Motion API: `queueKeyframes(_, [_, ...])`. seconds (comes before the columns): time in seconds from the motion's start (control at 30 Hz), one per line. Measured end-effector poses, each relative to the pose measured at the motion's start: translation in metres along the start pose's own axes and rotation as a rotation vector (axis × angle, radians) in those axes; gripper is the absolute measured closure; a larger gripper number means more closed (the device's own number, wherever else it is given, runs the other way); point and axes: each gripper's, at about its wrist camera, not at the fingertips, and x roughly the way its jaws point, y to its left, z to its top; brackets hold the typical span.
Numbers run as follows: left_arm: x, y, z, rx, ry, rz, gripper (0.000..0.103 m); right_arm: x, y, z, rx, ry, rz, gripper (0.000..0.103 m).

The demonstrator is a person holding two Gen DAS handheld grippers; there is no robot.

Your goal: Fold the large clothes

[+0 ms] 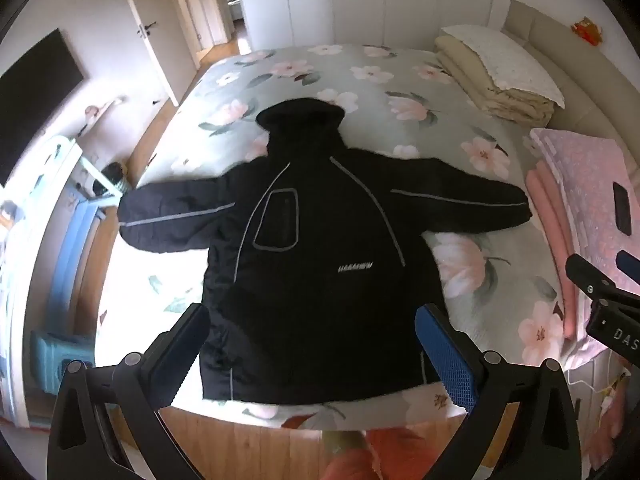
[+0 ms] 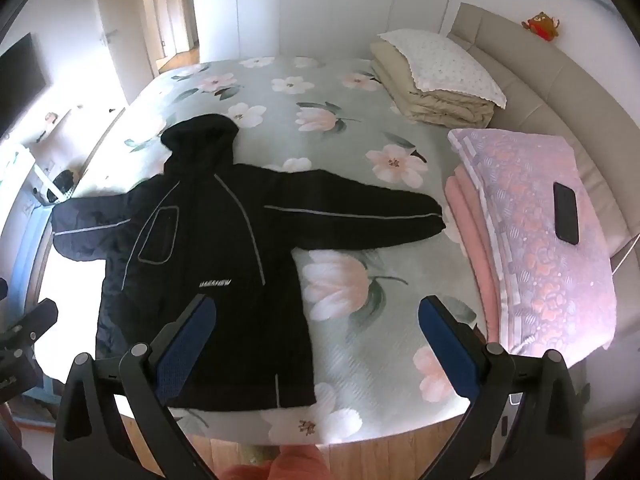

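A black hooded jacket (image 1: 316,248) with grey piping lies flat, front up, on the floral bed (image 1: 360,80), sleeves spread left and right, hood pointing away. It also shows in the right wrist view (image 2: 208,260). My left gripper (image 1: 312,336) is open and empty, held above the jacket's hem. My right gripper (image 2: 316,332) is open and empty, above the jacket's right hem edge and the bedsheet (image 2: 360,92). The right gripper's body (image 1: 600,300) shows at the right edge of the left wrist view.
A folded pink quilt (image 2: 540,240) with a black phone (image 2: 566,213) on it lies at the bed's right side. A folded beige blanket and pillow (image 2: 436,80) sit at the far right. Wooden floor (image 1: 260,448) lies below the bed's near edge. White wardrobes (image 2: 320,0) stand behind.
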Motion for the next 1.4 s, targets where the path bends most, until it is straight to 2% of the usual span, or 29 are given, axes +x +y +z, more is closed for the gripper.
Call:
queueKeyframes(0.17, [-0.012, 0.024, -0.022, -0.010, -0.010, 0.006, 0.001, -0.018, 0.025, -0.023, -0.021, -0.011, 0.000, 0.001])
queueKeyframes(0.33, [-0.020, 0.047, -0.030, -0.017, -0.020, -0.013, 0.001, -0.031, 0.039, -0.040, -0.021, -0.016, 0.007, 0.001])
queueKeyframes(0.53, [-0.023, 0.043, -0.049, 0.003, -0.022, -0.023, 0.001, -0.041, 0.043, -0.061, -0.017, -0.019, -0.007, 0.001])
queueKeyframes(0.77, [-0.024, 0.024, -0.051, 0.022, -0.038, -0.027, 0.001, -0.035, 0.031, -0.065, 0.014, 0.004, 0.010, 0.001])
queueKeyframes(0.93, [-0.018, 0.010, -0.033, 0.018, -0.018, -0.005, 0.001, -0.022, 0.024, -0.051, -0.004, 0.002, 0.021, 0.001])
queueKeyframes(1.13, [0.002, -0.023, 0.001, 0.017, 0.023, -0.021, 0.001, 0.002, -0.001, -0.023, -0.003, 0.016, 0.018, 0.001])
queueKeyframes(1.3, [0.027, -0.058, 0.030, 0.031, 0.049, -0.039, 0.001, 0.037, -0.033, 0.007, 0.024, 0.043, 0.017, 0.001])
queueKeyframes(1.4, [0.050, -0.077, 0.048, 0.044, 0.097, -0.027, 0.001, 0.064, -0.050, 0.020, 0.039, 0.070, 0.014, 0.001])
